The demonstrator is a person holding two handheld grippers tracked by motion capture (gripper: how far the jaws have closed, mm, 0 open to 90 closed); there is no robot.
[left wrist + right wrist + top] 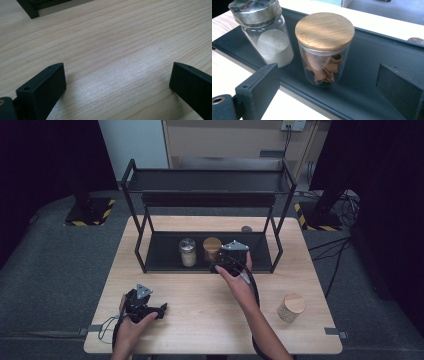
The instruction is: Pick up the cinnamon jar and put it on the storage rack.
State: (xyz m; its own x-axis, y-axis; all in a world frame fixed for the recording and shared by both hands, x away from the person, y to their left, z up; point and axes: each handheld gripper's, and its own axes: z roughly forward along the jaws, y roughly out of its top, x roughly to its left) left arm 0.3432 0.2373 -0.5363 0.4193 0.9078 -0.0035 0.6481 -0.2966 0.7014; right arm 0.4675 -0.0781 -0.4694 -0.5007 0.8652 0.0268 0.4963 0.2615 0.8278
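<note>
A glass jar with a wooden lid [324,47], holding brown curled sticks, stands on the bottom tray of a black rack [165,255]. Left of it stands a metal-lidded glass jar of white powder [270,42]. Both jars also show in the high view: the wooden-lidded jar [212,248] and the powder jar [188,252]. My right gripper [328,75] is open at the tray's front edge, its jaws wide apart and short of the wooden-lidded jar. It appears in the high view as the right gripper [223,258]. My left gripper [117,72] rests open over bare wood, at the table's front left [159,310].
A second wooden-lidded jar [291,306] stands on the table's right front. The rack has an upper shelf [205,181] over the tray and posts at its corners. A small dark round thing [246,228] lies behind the rack.
</note>
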